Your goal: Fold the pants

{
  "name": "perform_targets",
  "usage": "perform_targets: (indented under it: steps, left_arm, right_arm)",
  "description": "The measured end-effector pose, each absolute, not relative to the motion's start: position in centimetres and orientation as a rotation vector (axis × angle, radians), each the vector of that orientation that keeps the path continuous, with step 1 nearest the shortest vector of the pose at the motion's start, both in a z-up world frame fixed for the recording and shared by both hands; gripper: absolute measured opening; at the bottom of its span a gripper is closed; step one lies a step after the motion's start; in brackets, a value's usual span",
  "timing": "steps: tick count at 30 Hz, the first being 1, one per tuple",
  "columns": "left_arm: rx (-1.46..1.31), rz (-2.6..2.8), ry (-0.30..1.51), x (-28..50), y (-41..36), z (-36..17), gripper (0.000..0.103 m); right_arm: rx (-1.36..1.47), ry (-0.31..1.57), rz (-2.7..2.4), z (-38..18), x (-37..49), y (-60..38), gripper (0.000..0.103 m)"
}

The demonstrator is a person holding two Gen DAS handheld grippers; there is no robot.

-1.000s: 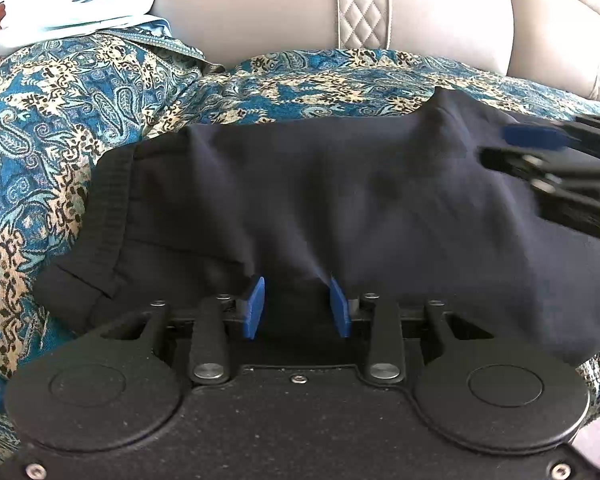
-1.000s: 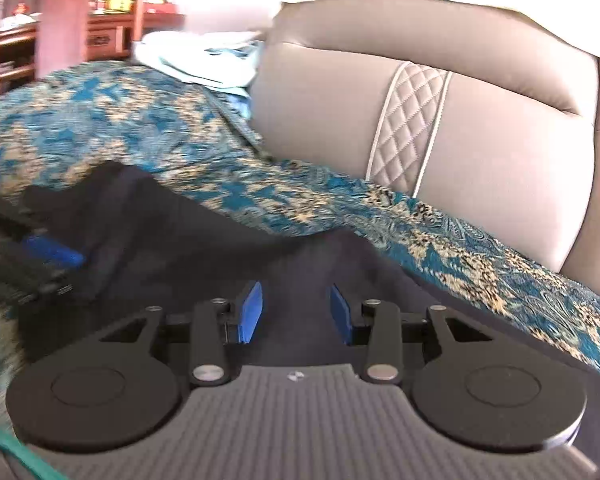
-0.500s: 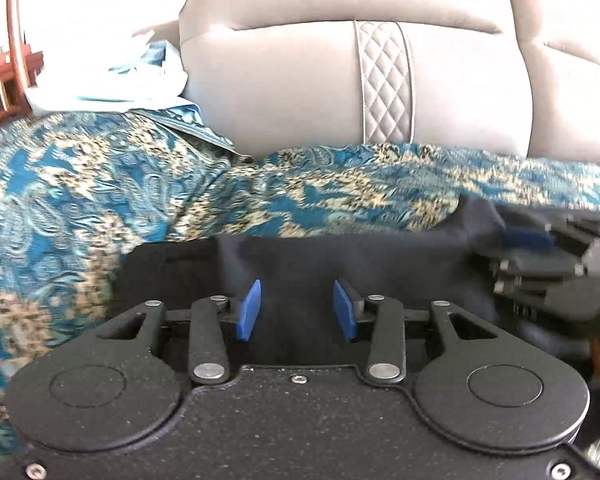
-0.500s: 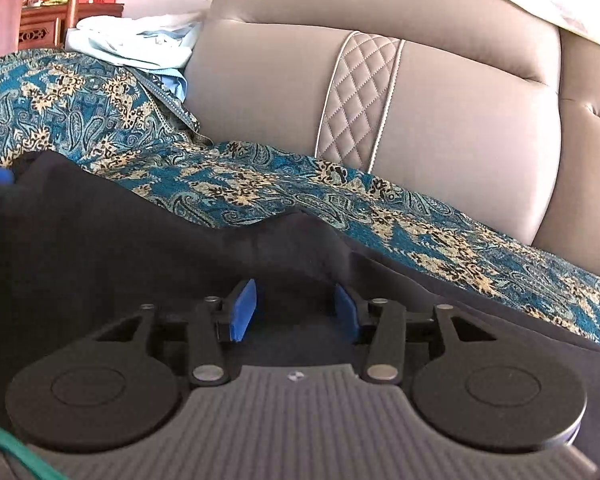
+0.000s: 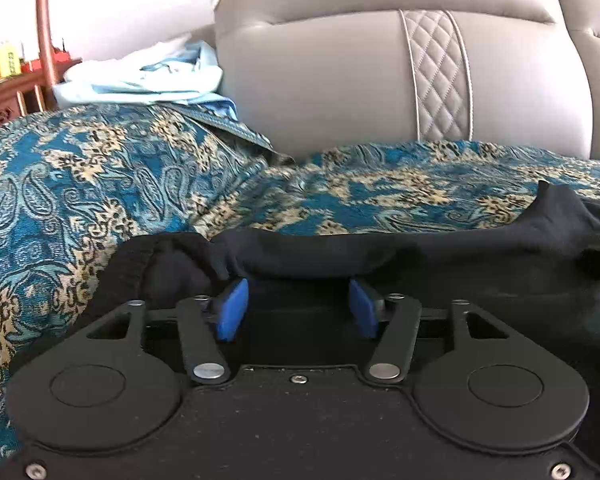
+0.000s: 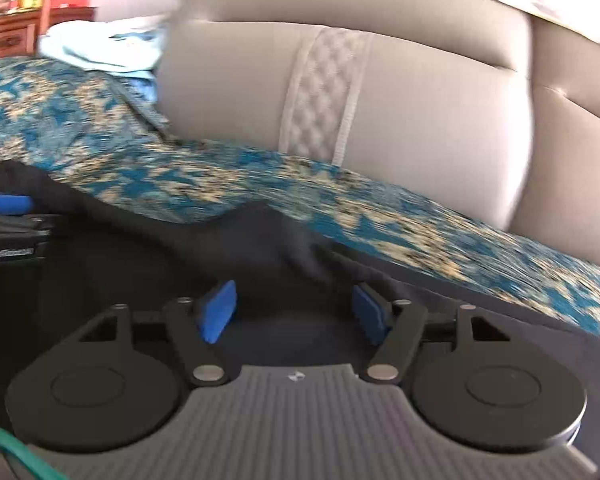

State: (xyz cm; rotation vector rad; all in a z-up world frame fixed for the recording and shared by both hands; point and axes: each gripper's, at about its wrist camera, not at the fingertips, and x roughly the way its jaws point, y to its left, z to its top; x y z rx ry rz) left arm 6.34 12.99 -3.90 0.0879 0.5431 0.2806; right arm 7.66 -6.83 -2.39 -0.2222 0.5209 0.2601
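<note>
Left gripper (image 5: 296,308): blue pads wide apart, nothing clamped; dark cloth lies just beyond the tips at twelve o'clock. Right gripper (image 6: 296,312): jaws likewise spread, wider than a second ago, holding nothing, the view smeared by motion. Change noted: both pad gaps have widened since half a second ago and both views now sit lower and nearer the fabric, so the carried edge appears released; in my judgement one fold is laid and the grippers are free for the next. The pants (image 5: 440,252) are black, matte, soft knit, bunched into a rounded ridge, with a ribbed waistband at nine o'clock in the left view and a raised peak at three o'clock. They rest on a teal-and-cream paisley throw (image 5: 100,184), coarse woven, before a smooth grey sofa back (image 5: 340,88) with a quilted diamond strip.
</note>
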Motion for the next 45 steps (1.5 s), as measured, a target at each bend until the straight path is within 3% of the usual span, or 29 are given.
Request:
perform_targets:
  steps: [15,18,21,22,25,29,31,36,39,42,45]
  left_arm:
    - [0.104,0.307,0.530,6.2,12.9,-4.0,0.064]
    - [0.121,0.318,0.530,6.3,12.7,-4.1,0.066]
    - [0.137,0.349,0.533,6.3,12.4,-3.8,0.065]
    - [0.157,0.368,0.536,6.3,12.1,-3.6,0.065]
    - [0.230,0.332,0.483,5.9,10.1,-1.9,0.050]
    - [0.223,0.112,0.362,5.0,5.6,1.5,0.049]
    - [0.206,-0.023,0.384,5.7,3.0,2.5,0.043]
    - [0.178,-0.245,0.521,9.6,-3.5,0.7,0.023]
    - [0.150,-0.226,0.581,11.6,-5.0,-1.3,0.020]
    - [0.164,-0.174,0.527,11.8,-5.3,-2.3,0.021]
    - [0.150,-0.162,0.528,12.1,-4.9,-2.7,0.022]
  right_arm:
    - [-0.180,0.623,-0.159,-1.5,8.6,-26.8,0.079]
    - [-0.069,0.663,-0.215,-1.8,9.3,-31.8,0.095]
    - [-0.023,0.672,-0.227,-1.6,9.9,-33.7,0.095]
    - [-0.019,0.675,-0.226,-1.7,10.1,-33.7,0.096]
    - [-0.017,0.661,-0.236,-1.9,9.8,-33.5,0.096]
    - [-0.014,0.640,-0.229,-2.1,9.6,-33.2,0.097]
    - [-0.014,0.639,-0.231,-1.9,9.6,-33.2,0.097]
    - [-0.002,0.649,-0.185,-0.6,8.9,-33.0,0.085]
    - [0.033,0.658,-0.079,0.4,7.4,-33.1,0.076]
    - [0.023,0.715,-0.047,0.3,6.4,-33.7,0.060]
    - [-0.024,0.714,-0.084,-0.1,6.2,-35.3,0.058]
